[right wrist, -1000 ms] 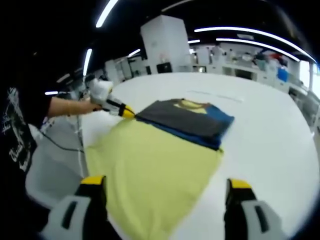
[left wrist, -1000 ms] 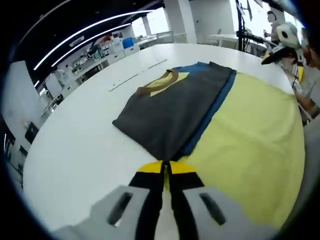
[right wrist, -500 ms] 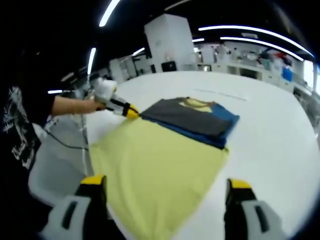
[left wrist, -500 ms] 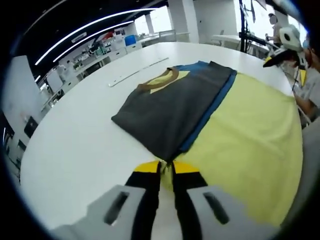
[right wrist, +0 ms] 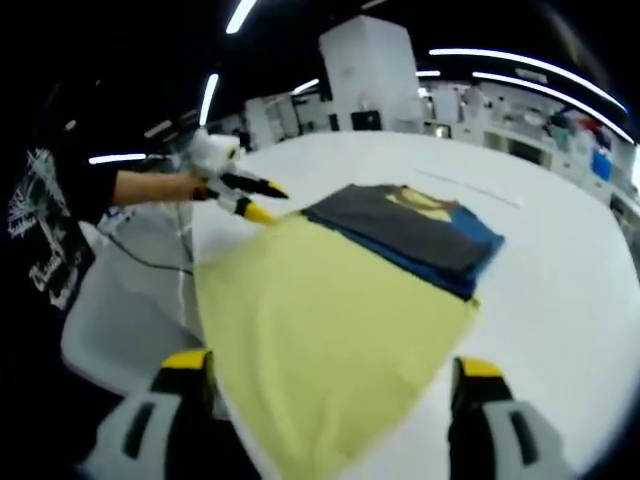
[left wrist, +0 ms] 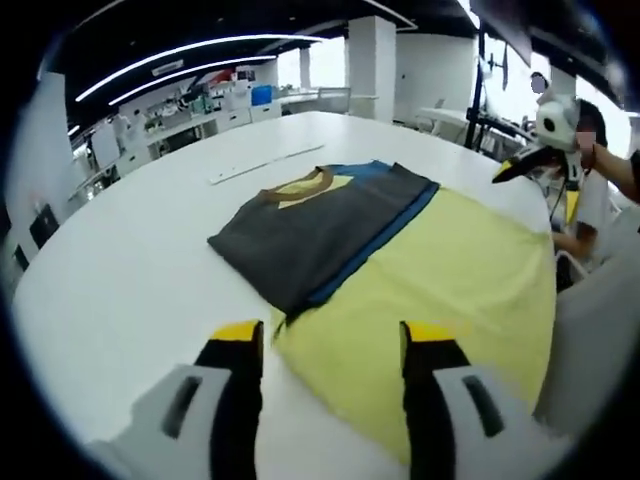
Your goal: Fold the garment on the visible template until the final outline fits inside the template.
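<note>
The garment (left wrist: 330,235) lies folded on the white table (left wrist: 120,270), its dark grey panel on top, a blue edge beside it and a brown collar at the far end. It rests on one end of the yellow template (left wrist: 450,290), near the middle of the table. The left gripper (left wrist: 325,345) hangs just short of the garment's corner, jaws spread. The right gripper (right wrist: 330,375) is spread wide over the template's other end.

Looks like a lab or open workshop hall: long ceiling light strips (left wrist: 190,55), white pillar (left wrist: 372,55), cluttered benches (left wrist: 190,115) along the far wall, broad white tabletop (left wrist: 110,270).
</note>
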The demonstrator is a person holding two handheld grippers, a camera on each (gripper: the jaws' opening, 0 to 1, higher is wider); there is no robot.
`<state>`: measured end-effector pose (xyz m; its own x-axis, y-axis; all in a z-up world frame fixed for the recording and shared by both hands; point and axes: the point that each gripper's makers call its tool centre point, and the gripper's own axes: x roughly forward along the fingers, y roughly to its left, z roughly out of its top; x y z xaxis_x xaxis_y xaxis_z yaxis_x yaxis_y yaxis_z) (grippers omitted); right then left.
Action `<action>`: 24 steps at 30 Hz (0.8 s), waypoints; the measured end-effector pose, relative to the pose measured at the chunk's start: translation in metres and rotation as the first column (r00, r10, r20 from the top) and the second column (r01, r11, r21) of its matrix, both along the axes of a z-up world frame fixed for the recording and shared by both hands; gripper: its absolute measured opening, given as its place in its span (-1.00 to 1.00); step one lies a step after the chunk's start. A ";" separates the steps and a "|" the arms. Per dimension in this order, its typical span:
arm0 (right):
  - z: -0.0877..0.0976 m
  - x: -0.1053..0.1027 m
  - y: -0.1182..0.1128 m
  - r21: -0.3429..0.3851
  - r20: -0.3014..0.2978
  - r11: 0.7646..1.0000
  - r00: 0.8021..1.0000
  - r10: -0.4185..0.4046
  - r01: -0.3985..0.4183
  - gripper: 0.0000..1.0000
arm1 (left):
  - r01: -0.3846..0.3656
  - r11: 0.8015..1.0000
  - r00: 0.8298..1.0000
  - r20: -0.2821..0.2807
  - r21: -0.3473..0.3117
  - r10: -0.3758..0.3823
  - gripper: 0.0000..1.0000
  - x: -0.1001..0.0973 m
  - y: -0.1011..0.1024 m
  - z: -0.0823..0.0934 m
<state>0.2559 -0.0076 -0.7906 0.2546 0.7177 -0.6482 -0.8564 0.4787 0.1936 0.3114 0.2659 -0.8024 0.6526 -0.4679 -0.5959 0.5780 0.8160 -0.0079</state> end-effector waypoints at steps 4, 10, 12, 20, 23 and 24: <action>-0.003 -0.008 -0.001 -0.013 -0.006 0.999 1.000 0.030 -0.030 0.98 | 0.019 0.997 1.000 0.004 -0.072 -0.019 0.26 -0.021 -0.009 0.009; -0.007 -0.018 -0.004 -0.039 -0.011 0.997 0.998 0.069 -0.069 0.98 | 0.061 0.993 0.998 0.003 -0.099 -0.061 0.41 -0.047 -0.021 0.018; -0.008 -0.022 -0.006 -0.047 -0.013 0.996 0.997 0.080 -0.080 0.98 | 0.081 0.991 0.997 0.004 -0.102 -0.081 0.46 -0.057 -0.026 0.019; -0.016 -0.036 -0.010 -0.072 -0.018 0.991 0.994 0.108 -0.109 0.98 | 0.129 0.987 0.991 -0.031 -0.094 -0.132 0.63 -0.089 -0.032 0.011; -0.018 -0.040 -0.011 -0.068 -0.018 0.992 0.994 0.105 -0.106 0.94 | 0.144 0.985 0.988 -0.044 -0.097 -0.149 0.70 -0.098 -0.035 0.007; -0.019 -0.041 -0.012 -0.066 -0.016 0.992 0.994 0.104 -0.105 0.94 | 0.156 0.984 0.986 -0.049 -0.090 -0.160 0.72 -0.101 -0.036 0.006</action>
<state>0.2149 -0.0192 -0.8093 0.1717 0.6950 -0.6982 -0.9001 0.3987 0.1755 0.2101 0.2295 -0.7965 0.5332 -0.6134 -0.5827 0.6963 0.7094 -0.1097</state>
